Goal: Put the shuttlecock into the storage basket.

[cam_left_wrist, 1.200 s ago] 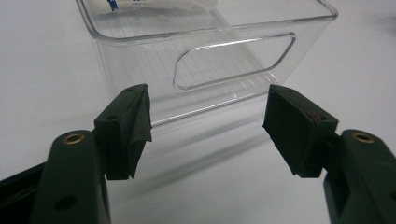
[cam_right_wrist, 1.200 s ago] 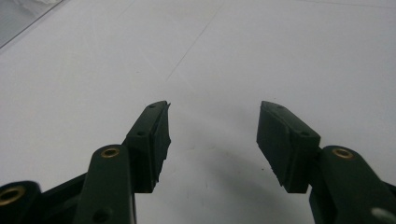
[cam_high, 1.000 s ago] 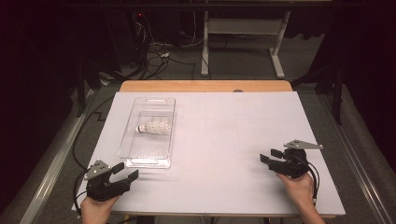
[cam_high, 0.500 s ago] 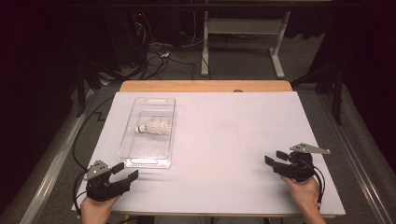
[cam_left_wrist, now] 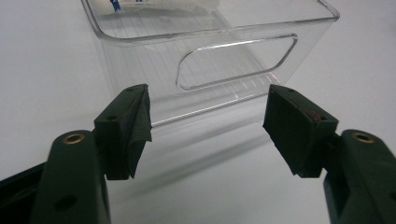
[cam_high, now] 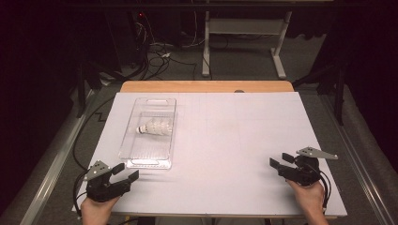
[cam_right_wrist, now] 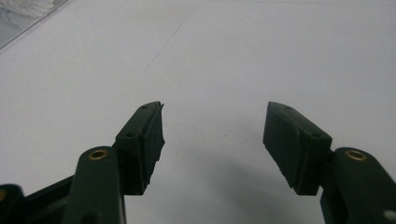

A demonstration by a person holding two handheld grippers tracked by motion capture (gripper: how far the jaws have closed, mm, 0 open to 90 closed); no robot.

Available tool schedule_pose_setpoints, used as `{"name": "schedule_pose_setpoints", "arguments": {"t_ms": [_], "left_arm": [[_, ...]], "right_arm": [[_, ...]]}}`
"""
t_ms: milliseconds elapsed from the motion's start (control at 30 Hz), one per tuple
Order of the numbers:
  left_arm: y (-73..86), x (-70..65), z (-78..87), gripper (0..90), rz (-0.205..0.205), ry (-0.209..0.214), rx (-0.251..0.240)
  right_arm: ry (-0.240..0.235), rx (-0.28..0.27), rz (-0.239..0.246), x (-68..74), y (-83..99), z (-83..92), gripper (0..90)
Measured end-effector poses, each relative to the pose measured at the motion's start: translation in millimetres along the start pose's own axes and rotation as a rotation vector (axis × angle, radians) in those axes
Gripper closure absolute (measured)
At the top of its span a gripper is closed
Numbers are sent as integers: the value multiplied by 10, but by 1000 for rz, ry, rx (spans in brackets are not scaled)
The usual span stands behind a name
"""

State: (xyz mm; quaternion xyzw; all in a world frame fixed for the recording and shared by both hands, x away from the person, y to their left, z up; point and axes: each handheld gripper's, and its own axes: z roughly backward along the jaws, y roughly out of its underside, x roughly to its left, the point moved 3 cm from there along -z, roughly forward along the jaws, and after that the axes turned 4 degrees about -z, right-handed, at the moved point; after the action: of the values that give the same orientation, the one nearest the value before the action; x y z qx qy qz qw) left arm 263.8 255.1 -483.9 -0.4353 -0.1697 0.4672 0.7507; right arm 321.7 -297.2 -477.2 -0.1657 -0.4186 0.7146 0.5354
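Note:
A clear plastic bin (cam_high: 149, 159) lies on the white table sheet at the left, and a white shuttlecock (cam_high: 155, 127) rests on its side inside it. My left gripper (cam_high: 126, 172) sits low at the near left corner, open and empty, pointing at the bin's near end wall (cam_left_wrist: 233, 65) with its handle slot. My right gripper (cam_high: 280, 161) rests at the near right, open with nothing between its jaws; the jaws have just been opening. In the right gripper view my right gripper (cam_right_wrist: 212, 135) faces bare sheet, with the shuttlecock (cam_right_wrist: 25, 7) far off at top left.
The white sheet (cam_high: 234, 140) covers a wooden table whose far edge (cam_high: 206, 86) shows bare. Beyond it stand a white desk frame (cam_high: 244, 42) and loose cables (cam_high: 155, 51) on the dark floor. A metal rail (cam_high: 56, 164) runs along the left side.
My right gripper has slid slightly right and toward the near edge, and its jaws stand a little wider. The left gripper, bin and shuttlecock have not moved.

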Motion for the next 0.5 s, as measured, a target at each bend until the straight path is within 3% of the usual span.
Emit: {"name": "schedule_pose_setpoints", "arguments": {"t_ms": [500], "left_arm": [[0,4,3,328,1,0,0]], "right_arm": [[-2,-15,-18,0,32,36,370]]}}
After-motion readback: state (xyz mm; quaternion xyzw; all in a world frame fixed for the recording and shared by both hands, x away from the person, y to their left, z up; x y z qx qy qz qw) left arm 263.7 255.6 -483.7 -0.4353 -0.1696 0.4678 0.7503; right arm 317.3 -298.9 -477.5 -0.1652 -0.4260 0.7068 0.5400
